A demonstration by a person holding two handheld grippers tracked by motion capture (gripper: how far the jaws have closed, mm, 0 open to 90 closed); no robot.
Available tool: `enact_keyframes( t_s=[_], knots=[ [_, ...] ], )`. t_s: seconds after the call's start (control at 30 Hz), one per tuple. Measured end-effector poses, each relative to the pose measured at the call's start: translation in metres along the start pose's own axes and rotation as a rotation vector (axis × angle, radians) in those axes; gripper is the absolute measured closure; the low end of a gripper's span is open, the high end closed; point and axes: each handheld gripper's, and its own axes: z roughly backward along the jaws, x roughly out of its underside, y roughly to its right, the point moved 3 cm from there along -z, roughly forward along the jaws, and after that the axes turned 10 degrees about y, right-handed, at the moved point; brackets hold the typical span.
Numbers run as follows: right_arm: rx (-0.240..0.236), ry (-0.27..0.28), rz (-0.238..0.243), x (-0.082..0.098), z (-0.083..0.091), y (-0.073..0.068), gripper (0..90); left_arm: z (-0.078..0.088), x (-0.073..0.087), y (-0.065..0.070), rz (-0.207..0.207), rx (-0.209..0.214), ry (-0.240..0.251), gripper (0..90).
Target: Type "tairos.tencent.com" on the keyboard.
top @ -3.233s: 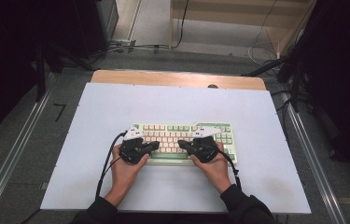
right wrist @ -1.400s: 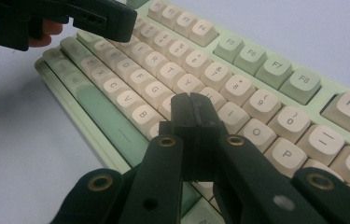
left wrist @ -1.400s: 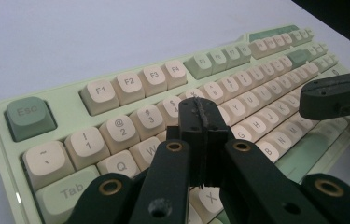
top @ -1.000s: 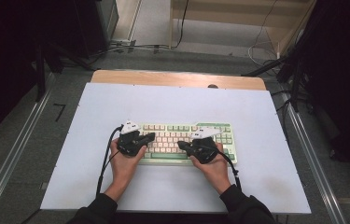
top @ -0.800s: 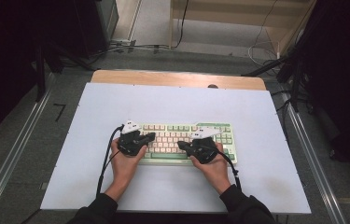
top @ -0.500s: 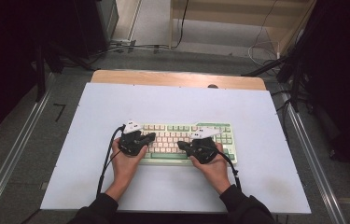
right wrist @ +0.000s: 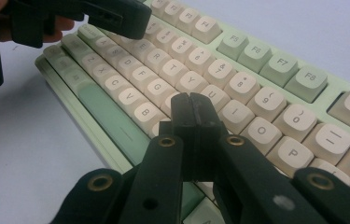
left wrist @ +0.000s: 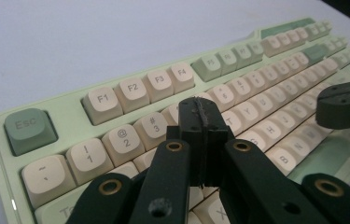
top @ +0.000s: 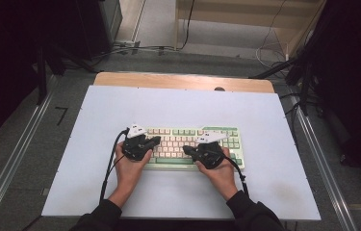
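A pale green keyboard with cream keys lies on the white mat, toward the near side. My left gripper hangs over its left part with the jaws pressed together and nothing between them. In the left gripper view its tips sit above the number and upper letter rows of the keyboard. My right gripper is shut too, and empty. Its tips are over the middle letter keys of the keyboard. Whether either tip touches a key I cannot tell.
The white mat covers most of the table, with a wooden strip bare at the far edge. Metal rails run along both sides. Cables trail on the floor beyond. The other gripper shows at the top left of the right gripper view.
Since the earliest frame my left gripper has shifted slightly away from me over the keyboard. Over the last second neither hand has moved.
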Motion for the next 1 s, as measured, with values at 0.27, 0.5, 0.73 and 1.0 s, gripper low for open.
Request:
enact_keyframes(
  t_s=[0.27,0.5,0.73,1.0],
  knots=[
    [-0.001,0.0,-0.004,-0.0003,0.0006,-0.0007,88.1,0.0081,-0.0012,0.0011,0.044,0.039,0.022,90.0],
    [-0.005,-0.003,-0.001,0.0001,-0.0006,-0.0023,88.1,0.0089,0.0003,0.0,0.044,0.035,0.019,90.0],
    [-0.006,-0.005,-0.001,0.0004,-0.0015,-0.0033,88.1,0.0087,0.0009,0.0013,0.038,0.038,0.016,90.0],
    [-0.011,-0.009,0.003,0.0008,-0.0033,-0.0051,88.1,0.0093,0.0006,0.0018,0.037,0.04,0.017,90.0]
  ],
)
